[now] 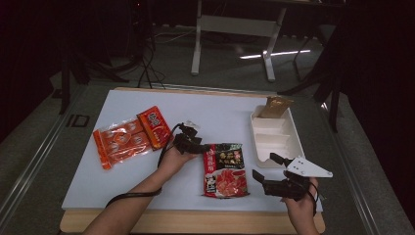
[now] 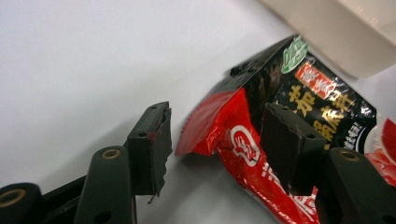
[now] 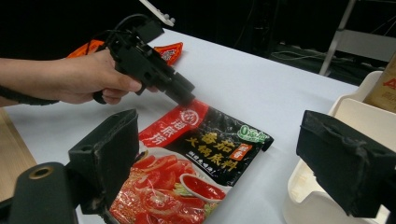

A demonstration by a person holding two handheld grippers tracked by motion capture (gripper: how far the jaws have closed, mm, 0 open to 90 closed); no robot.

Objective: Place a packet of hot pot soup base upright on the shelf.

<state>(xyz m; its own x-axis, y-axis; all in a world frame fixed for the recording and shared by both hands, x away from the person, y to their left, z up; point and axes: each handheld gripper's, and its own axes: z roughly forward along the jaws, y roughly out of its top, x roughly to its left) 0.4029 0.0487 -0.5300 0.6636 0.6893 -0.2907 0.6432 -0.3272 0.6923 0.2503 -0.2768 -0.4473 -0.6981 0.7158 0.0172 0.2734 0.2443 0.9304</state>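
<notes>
The red and black pouch [image 1: 224, 170] lies flat on the white table [image 1: 220, 112], near the front edge and between the 2 hands. The left gripper [image 1: 199, 145] is at the pouch's far left corner. In the left gripper view its jaws stand apart: that corner of the pouch [image 2: 219, 126] lifts slightly into the gap, 1 jaw hangs over the pouch's printed face and the other is off its edge over bare table. Neither pad presses on it.

The right gripper [image 1: 268, 171] is just right of the pouch, near the front edge, with its jaws wide apart and nothing between them. In the right gripper view the pouch [image 3: 191, 172] lies beyond the jaws.

A white tray [image 1: 288, 139] sits far right of the pouch with a brown packet [image 1: 275, 106] at its far end. An orange pack [image 1: 131, 137] lies well to the left.
</notes>
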